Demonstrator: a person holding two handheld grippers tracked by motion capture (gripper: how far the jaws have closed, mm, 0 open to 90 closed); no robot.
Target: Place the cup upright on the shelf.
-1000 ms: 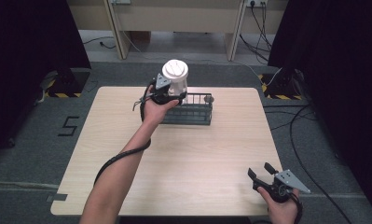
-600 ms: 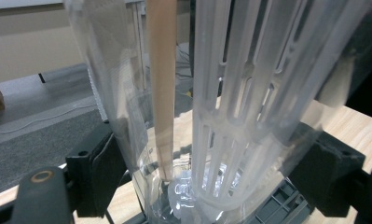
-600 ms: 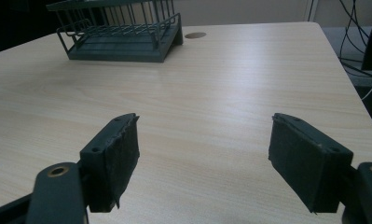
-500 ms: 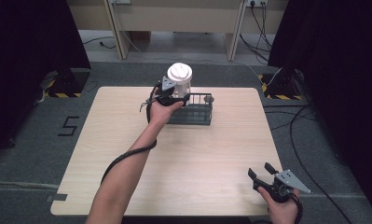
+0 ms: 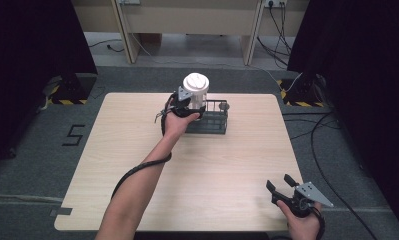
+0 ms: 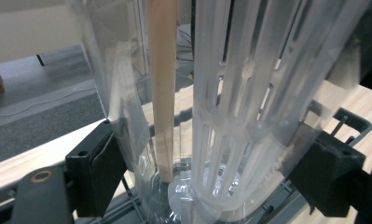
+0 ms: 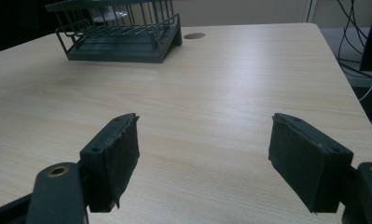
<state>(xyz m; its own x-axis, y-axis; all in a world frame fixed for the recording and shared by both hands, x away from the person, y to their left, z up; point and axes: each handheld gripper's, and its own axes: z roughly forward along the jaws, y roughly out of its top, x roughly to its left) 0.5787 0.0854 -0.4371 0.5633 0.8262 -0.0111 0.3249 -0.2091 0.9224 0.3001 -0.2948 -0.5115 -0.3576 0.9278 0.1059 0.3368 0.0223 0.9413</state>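
A clear plastic tumbler (image 5: 195,90) with a white lid is held upright at the left end of a dark wire rack (image 5: 214,122), my left gripper (image 5: 192,103) shut on its sides. In the left gripper view the tumbler (image 6: 230,116) stands between the two pads, with a white slotted insert and a tan stick inside it. Its base hangs just over the rack (image 6: 356,123); I cannot tell whether they touch. My right gripper (image 5: 280,182) rests open at the table's near right corner, and its jaws (image 7: 204,158) hold nothing.
The rack (image 7: 123,37) sits at the far middle of the light wooden table (image 5: 212,170), with a round cable hole (image 7: 194,35) beside it. Dark curtains flank the table, and cables lie on the floor at the right.
My left gripper has carried the tumbler slightly to the right, over the rack's left end. The right gripper has stayed still.
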